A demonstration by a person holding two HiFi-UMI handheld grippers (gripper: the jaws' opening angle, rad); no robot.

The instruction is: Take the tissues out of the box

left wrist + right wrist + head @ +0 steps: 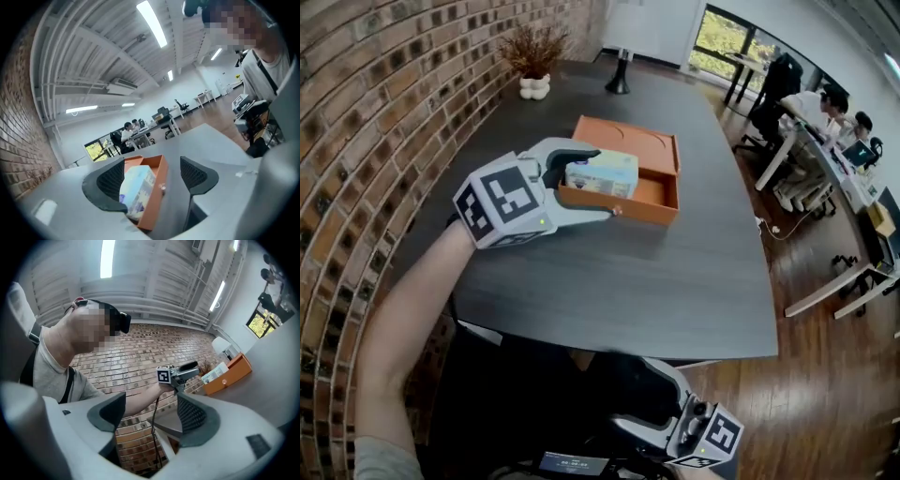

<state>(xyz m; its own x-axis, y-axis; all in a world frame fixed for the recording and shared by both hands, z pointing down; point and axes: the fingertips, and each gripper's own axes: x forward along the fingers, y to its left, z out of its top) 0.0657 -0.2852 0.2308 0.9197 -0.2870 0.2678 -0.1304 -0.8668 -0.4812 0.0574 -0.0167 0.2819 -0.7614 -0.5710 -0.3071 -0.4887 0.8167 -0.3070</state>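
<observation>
A light-blue tissue pack (602, 174) lies in the near left end of an open orange box (661, 183) on the dark table (619, 281). My left gripper (607, 183) reaches in from the left, its jaws standing open on either side of the pack and the box's front wall. In the left gripper view the pack (137, 190) sits close to the left pad, and the box wall (153, 199) stands apart from the right pad. My right gripper (633, 394) hangs open and empty below the table's near edge. From there it looks across at the box (232, 373).
A brick wall (375, 122) runs along the table's left side. A dried plant in a white vase (534, 58) and a black stand (619, 77) are at the far end. Office desks with seated people (825, 112) lie to the right over a wooden floor.
</observation>
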